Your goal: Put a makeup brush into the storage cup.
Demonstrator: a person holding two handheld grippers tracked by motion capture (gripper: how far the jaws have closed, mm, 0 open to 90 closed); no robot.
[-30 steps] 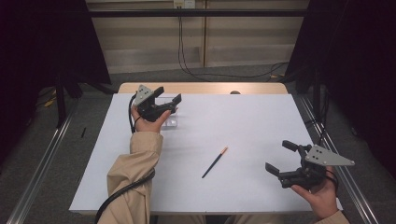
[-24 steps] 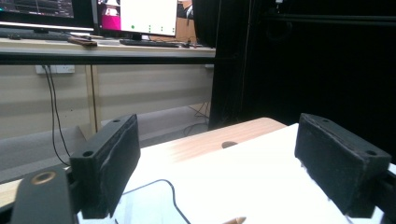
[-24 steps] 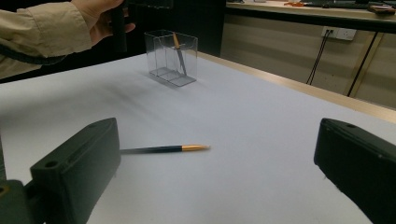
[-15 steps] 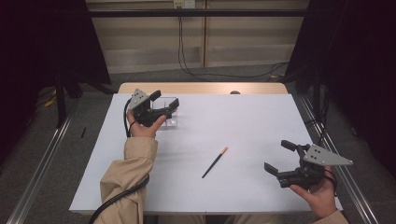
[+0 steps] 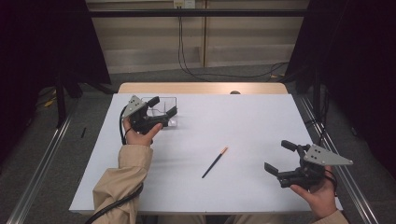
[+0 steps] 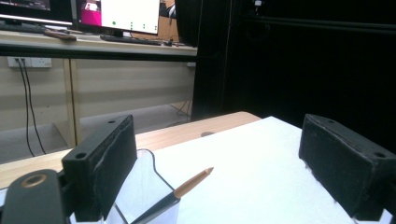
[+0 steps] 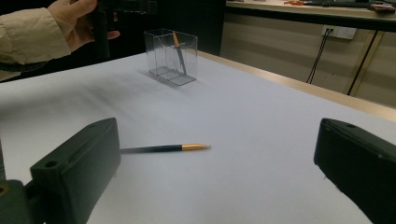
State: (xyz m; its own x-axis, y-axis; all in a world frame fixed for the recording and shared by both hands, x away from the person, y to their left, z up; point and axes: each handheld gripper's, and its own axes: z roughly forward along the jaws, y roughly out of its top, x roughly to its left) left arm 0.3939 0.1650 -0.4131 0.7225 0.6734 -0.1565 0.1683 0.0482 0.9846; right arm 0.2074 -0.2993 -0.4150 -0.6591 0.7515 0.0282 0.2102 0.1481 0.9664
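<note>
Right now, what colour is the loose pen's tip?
Orange-gold; the pen shows best in the right gripper view.

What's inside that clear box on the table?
One pen stands tilted in the clear box, gold end up. In the high view the left tongs cover part of the box.

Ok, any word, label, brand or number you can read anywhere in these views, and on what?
None readable.
Monitor behind the table, left gripper view: coloured dots and patches, too small and blurred to read.
Pens, clear holder, both hand-held grippers: no print seen.
</note>
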